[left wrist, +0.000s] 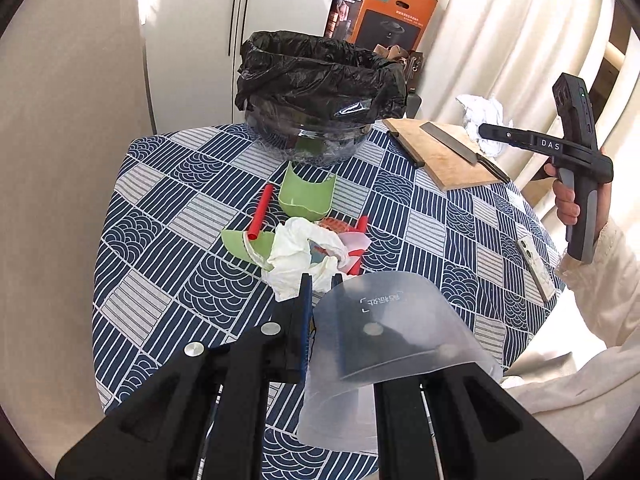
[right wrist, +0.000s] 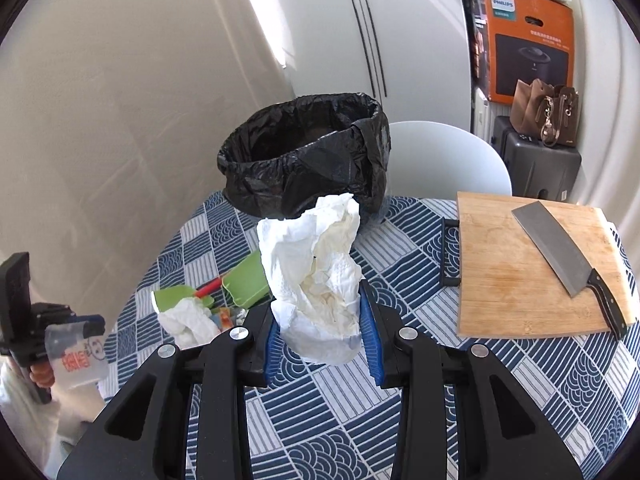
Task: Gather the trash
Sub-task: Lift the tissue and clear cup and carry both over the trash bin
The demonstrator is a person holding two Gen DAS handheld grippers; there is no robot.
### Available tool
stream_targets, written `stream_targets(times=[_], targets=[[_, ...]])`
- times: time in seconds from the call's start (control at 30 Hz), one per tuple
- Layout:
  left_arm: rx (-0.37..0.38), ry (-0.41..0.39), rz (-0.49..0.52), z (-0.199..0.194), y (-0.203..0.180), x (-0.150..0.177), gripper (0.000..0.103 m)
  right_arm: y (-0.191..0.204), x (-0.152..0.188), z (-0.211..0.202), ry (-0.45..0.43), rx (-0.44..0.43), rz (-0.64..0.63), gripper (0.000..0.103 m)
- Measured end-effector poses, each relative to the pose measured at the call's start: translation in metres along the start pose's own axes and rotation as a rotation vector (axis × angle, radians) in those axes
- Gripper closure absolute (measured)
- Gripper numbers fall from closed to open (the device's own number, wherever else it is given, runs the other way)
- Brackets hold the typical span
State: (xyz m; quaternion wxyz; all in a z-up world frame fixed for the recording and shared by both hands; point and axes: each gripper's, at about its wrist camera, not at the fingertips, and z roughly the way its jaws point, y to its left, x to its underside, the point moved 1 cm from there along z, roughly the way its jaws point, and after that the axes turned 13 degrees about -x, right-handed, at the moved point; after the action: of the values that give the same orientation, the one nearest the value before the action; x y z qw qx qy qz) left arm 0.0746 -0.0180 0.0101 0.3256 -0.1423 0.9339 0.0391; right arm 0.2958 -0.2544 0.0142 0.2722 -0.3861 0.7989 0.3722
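A: Your left gripper [left wrist: 320, 280] — fingers [left wrist: 306, 296] nearly closed, pinching the edge of a translucent plastic cup piece [left wrist: 384, 344] that has printing on it. The piece is up off the bench.

B: And the right?

A: Your right gripper [right wrist: 320, 320] has its blue-padded fingers [right wrist: 370, 336] clamped partway on a crumpled white paper towel wad [right wrist: 316, 276], which stands upright between them, clear of the bench.

B: What's still down there?

A: A loose pile on the blue-and-white patterned tablecloth [left wrist: 168, 208]: a second crumpled white tissue [left wrist: 304, 256], green plastic cup fragments [left wrist: 306, 196], red plastic straws [left wrist: 260, 214]. All near the bench centre, in front of both grippers.

B: Bin?

A: The round clear bin lined with a black plastic bag [left wrist: 316, 80] sits at the far side of the bench, beyond the pile. To its right: a wooden cutting board [right wrist: 532, 268] with a black-handled cleaver [right wrist: 560, 256] lying on it.
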Motion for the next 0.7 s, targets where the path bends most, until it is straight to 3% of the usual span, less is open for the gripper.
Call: stream_targets(times=[0.3,0.5,0.7], targets=[[0.083,-0.053,0.067,0.001,-0.019,-0.055,0.093,0.019,-0.022,-0.012,-0.038,-0.089,-0.021,0.072],[0.169,-0.1,0.128,0.011,-0.023,-0.108,0.093,0.036,-0.043,-0.011,-0.075,-0.08,-0.019,0.072],[0.196,-0.185,0.169,0.02,-0.021,-0.166,0.093,0.046,-0.066,-0.003,-0.106,-0.055,-0.023,0.072]])
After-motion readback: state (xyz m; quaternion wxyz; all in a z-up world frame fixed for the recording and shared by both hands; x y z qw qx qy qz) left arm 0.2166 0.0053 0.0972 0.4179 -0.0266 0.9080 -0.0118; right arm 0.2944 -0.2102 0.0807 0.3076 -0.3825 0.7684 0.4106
